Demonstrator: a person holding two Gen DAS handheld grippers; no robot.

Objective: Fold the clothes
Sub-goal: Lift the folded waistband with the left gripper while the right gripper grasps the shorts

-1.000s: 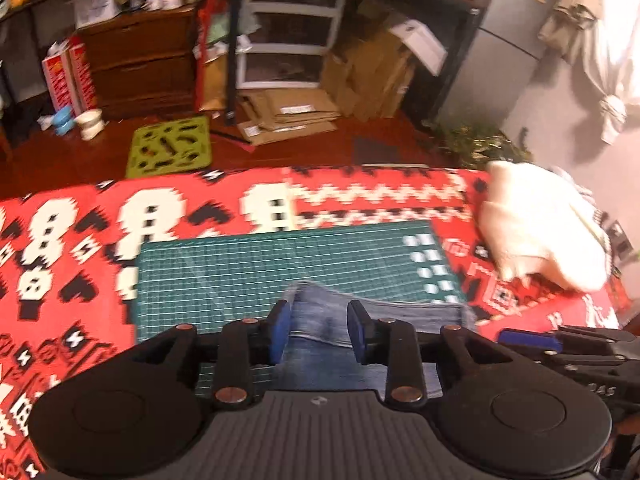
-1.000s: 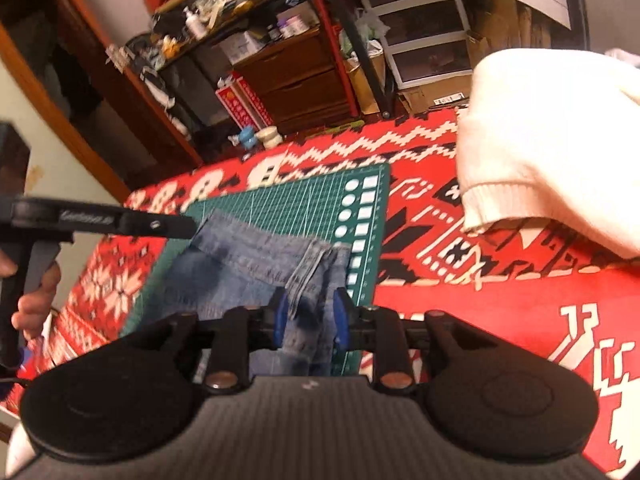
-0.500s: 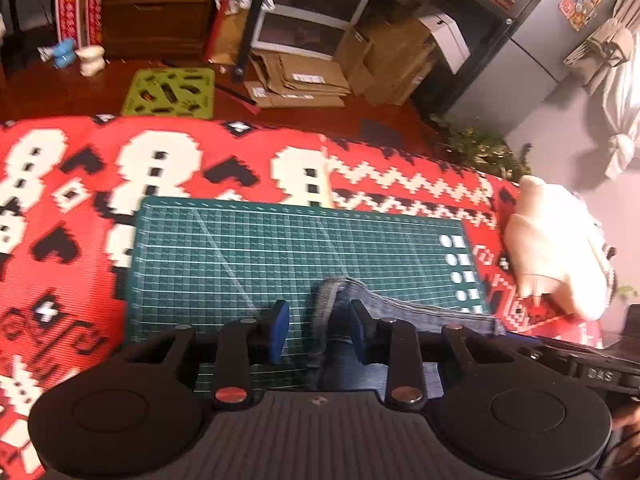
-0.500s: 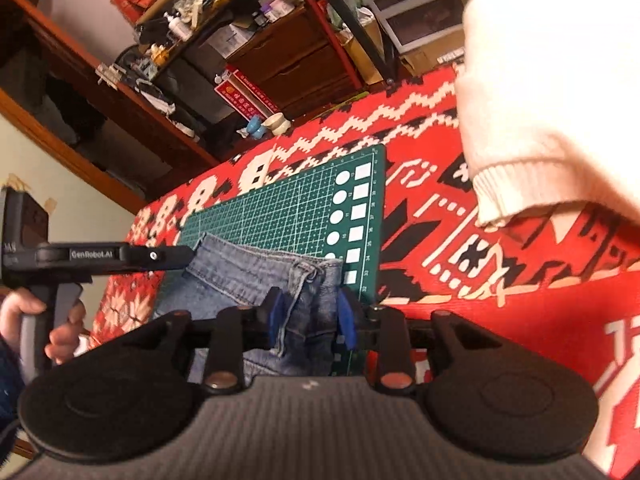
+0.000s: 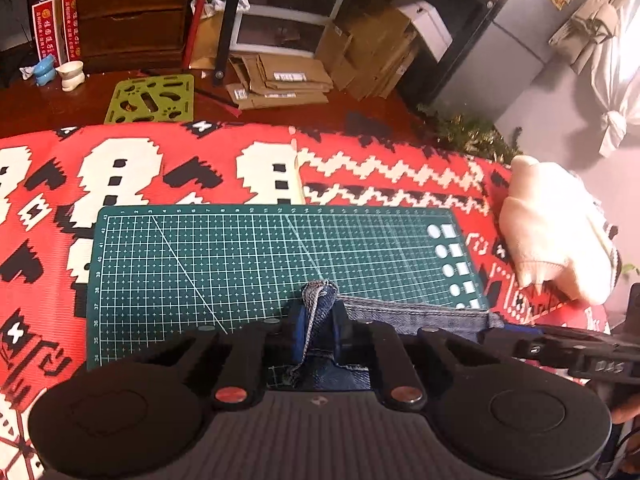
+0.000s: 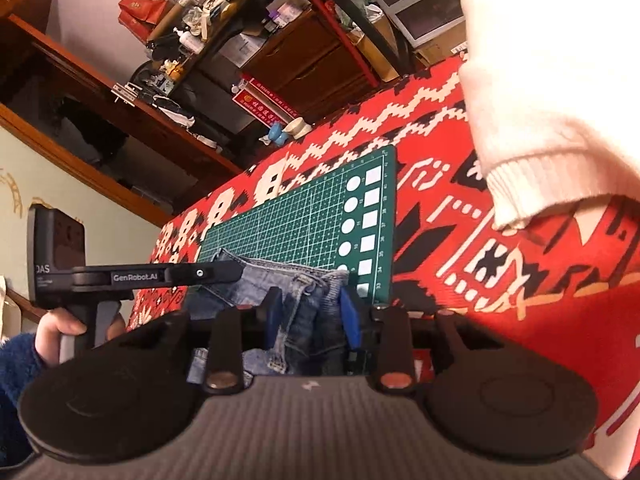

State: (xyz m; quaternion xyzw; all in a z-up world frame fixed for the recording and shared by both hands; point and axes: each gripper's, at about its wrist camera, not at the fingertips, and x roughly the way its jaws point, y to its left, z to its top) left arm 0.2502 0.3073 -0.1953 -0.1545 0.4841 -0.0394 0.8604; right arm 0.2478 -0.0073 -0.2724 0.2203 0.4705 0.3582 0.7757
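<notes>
Left wrist view, one jeans (image 5: 320, 300), one cutting mat (image 5: 240, 264), one white sweater (image 5: 556, 236).

Two grippers (image 5: 318, 334) (image 6: 308, 316), one denim garment (image 5: 416, 314), one mat (image 5: 240, 264), seemingly one sweater (image 5: 556, 236).

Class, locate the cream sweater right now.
The cream sweater lies on the red patterned blanket, right of the green cutting mat in the left wrist view.

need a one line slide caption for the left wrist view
Left gripper closing on a bunched corner of the denim jeans over the green cutting mat, cream sweater waiting alongside.
</notes>
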